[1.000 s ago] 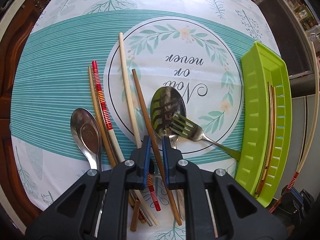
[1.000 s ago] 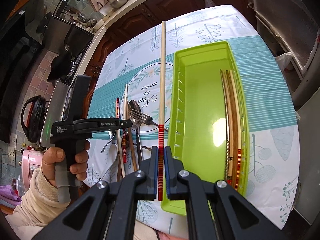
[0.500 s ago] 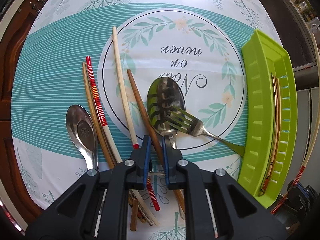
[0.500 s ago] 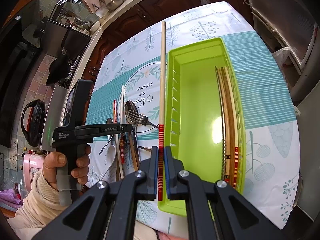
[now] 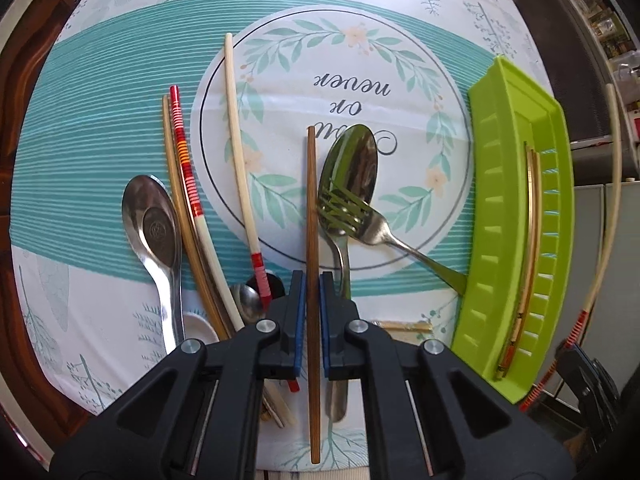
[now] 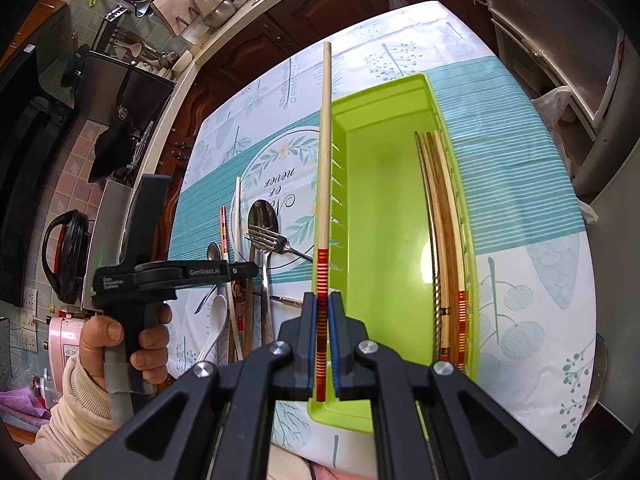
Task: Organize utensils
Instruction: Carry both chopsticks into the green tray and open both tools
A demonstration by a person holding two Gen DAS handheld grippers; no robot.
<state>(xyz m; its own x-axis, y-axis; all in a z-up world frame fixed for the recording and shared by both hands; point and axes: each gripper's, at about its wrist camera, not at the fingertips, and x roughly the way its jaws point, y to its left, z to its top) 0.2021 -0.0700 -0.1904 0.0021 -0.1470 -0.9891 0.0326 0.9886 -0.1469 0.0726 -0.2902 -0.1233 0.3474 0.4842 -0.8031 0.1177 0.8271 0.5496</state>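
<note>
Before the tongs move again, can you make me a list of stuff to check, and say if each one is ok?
1. Left tongs hold the brown chopstick: ok, the jaws have just been closing and now clamp it.
2. Right tongs hold the red-striped chopstick: ok, pinched at its striped end.
3. Green tray has room: ok, only a few chopsticks lie along one wall.
4. Brown chopstick is free of the fork and spoon: ok, it sits beside them.
5. Striped chopstick lined up over the tray: cannot tell, it appears along the tray's near wall.
</note>
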